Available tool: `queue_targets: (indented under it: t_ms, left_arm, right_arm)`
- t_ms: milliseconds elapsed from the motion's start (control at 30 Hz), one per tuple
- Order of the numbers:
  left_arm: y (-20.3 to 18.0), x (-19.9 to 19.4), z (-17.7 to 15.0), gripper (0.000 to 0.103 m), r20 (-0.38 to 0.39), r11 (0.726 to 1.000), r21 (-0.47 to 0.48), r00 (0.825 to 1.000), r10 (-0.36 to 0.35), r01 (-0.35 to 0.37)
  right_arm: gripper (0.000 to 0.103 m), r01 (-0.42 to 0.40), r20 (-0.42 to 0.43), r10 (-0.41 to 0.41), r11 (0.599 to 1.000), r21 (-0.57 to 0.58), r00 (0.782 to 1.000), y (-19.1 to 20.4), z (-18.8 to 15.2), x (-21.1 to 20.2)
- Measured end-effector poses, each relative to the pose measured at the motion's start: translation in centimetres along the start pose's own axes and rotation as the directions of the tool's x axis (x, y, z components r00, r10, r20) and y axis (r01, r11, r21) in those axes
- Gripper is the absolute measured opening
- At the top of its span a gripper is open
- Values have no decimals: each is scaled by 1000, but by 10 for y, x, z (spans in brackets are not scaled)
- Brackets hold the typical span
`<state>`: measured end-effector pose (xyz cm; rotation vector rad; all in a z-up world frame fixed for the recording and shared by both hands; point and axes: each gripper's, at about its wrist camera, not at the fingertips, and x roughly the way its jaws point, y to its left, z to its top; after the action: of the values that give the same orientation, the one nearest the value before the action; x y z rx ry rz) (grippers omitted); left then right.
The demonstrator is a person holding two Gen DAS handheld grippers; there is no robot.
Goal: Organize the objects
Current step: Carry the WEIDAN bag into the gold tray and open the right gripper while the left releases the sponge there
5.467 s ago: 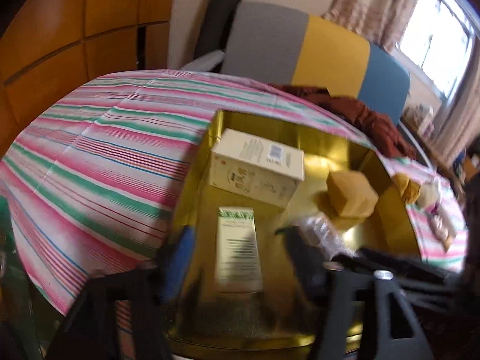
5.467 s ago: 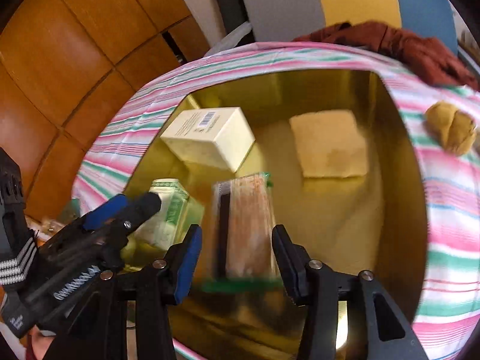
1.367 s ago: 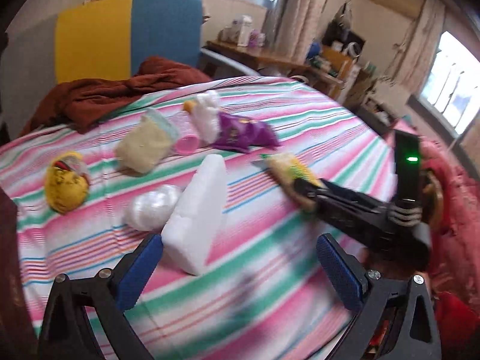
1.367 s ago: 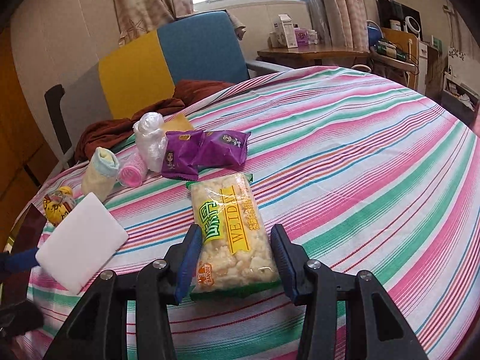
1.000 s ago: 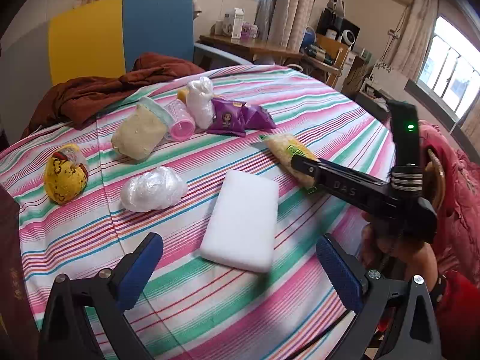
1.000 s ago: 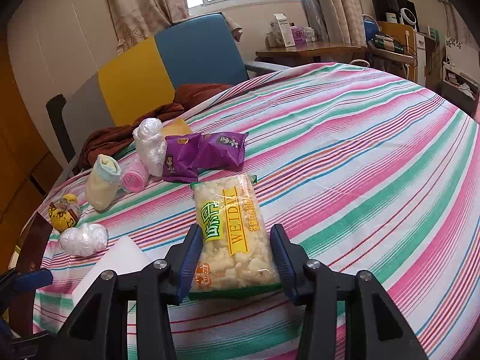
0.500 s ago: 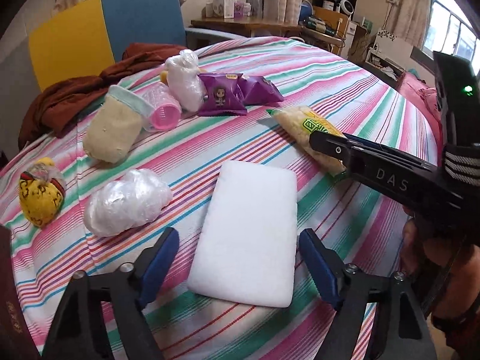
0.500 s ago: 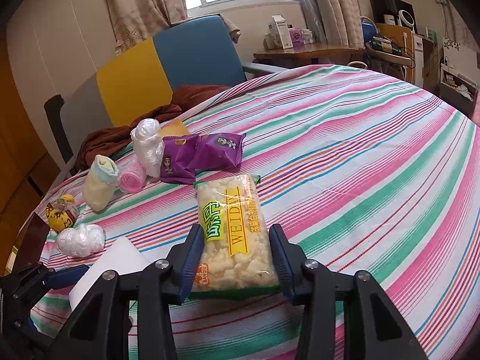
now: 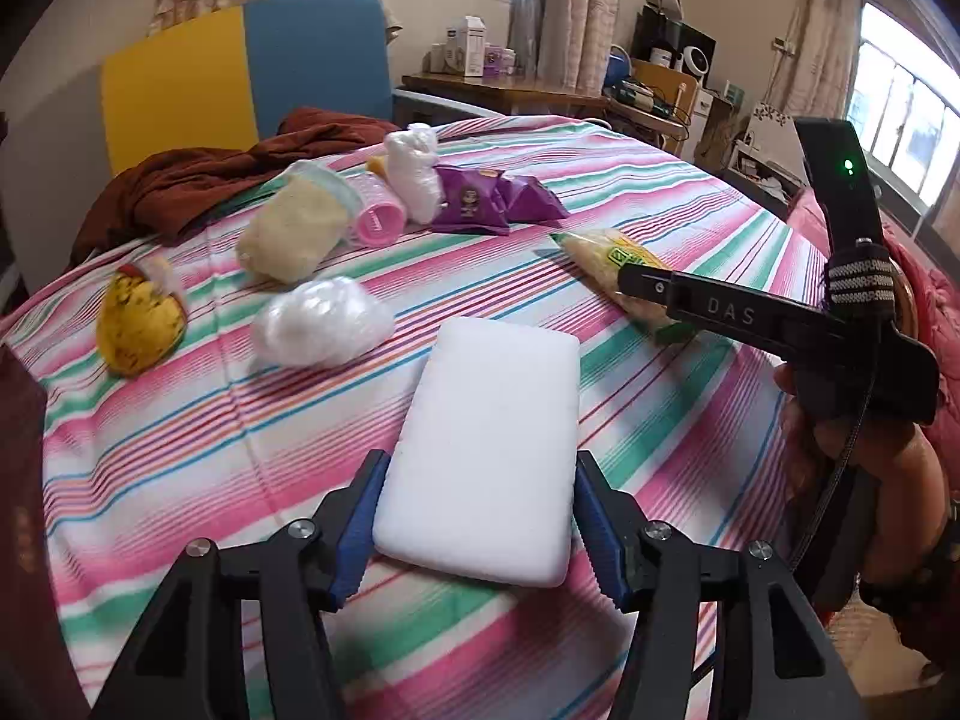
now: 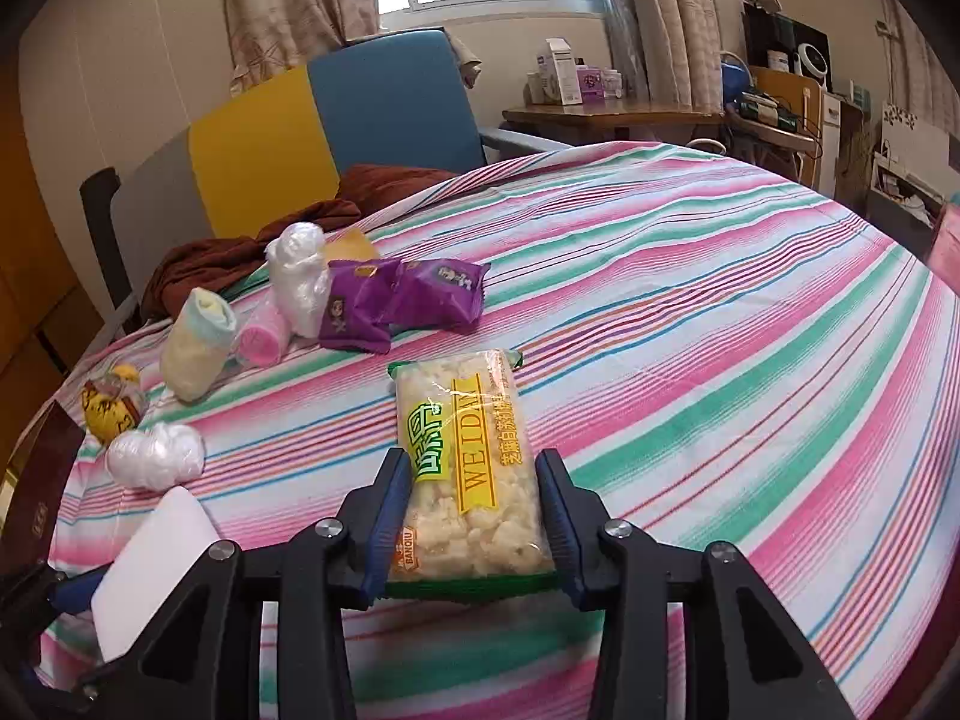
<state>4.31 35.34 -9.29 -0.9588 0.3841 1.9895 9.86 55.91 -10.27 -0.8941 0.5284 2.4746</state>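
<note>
A woven cotton-like tablecloth (image 9: 630, 192), matt and striped, covers the table. The white block (image 9: 486, 456) looks like soft foam, matt and finely grained. The snack pack (image 10: 468, 468) is clear glossy plastic film, crinkled at the seams. Two purple packets (image 10: 408, 300) are shiny foil-like plastic. A white bundle (image 9: 318, 321) is thin, wrinkled, translucent plastic. Each tool (image 9: 477, 531) has matt black plastic arms, ribbed blue rubbery pads (image 9: 360, 531) and bright metal screws (image 9: 300, 528).

left tongs (image 9: 477, 531) closing | white foam block (image 9: 489, 444) between pads
</note>
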Motion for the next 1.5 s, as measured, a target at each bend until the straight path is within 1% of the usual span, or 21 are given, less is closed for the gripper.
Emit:
queue_targets:
  t_ms: [167,267,400,500,633,833,1000,1100,1200,1267,1333,1367,1500]
  left_arm:
    - [10,-22,-11,60,29,1000,-16,1000,1,-1]
    - [16,-39,-17,60,55,1000,-23,998,5,-3]
    - [28,-58,-24,60,80,998,-67,997,-8,13]
    - [37,-73,-31,60,102,996,-93,995,7,3]
    - [53,-93,-39,60,134,991,-137,991,29,-11]
    - [83,-125,-51,61,180,977,-210,980,85,-46]
    - [112,-149,-63,61,205,957,-278,969,139,-79]
    - [132,-163,-73,61,206,939,-326,961,186,-112]
    - [158,-179,-84,61,211,910,-390,949,236,-140]
    - [177,-190,-93,61,203,887,-429,938,282,-174]
    - [198,-198,-101,61,175,853,-473,925,338,-222]
    - [207,-200,-105,61,162,837,-495,921,354,-235]
    - [245,-208,-123,61,93,768,-578,913,396,-275]
  right_arm:
    - [43,-31,-29,30,999,-24,999,13,-9,-11]
    - [42,-57,-54,56,998,-13,997,20,-13,-18]
    - [42,-94,-79,92,995,-17,993,34,-18,-28]
    - [42,-126,-87,122,991,-37,989,48,-21,-37]
    - [42,-177,-89,174,984,-27,981,66,-20,-50]
    - [42,-270,-82,265,961,-59,961,112,-18,-71]
    - [42,-369,-109,358,923,-106,927,165,-22,-82]
    - [42,-422,-141,403,894,-151,904,200,-26,-88]
    - [42,-475,-169,447,857,-201,879,236,-29,-96]
    - [42,-503,-189,469,832,-234,863,260,-32,-99]
    - [42,-523,-212,480,810,-266,851,284,-36,-101]
    - [42,-528,-228,479,799,-286,848,297,-39,-100]
    - [42,-539,-289,461,776,-328,839,338,-50,-92]
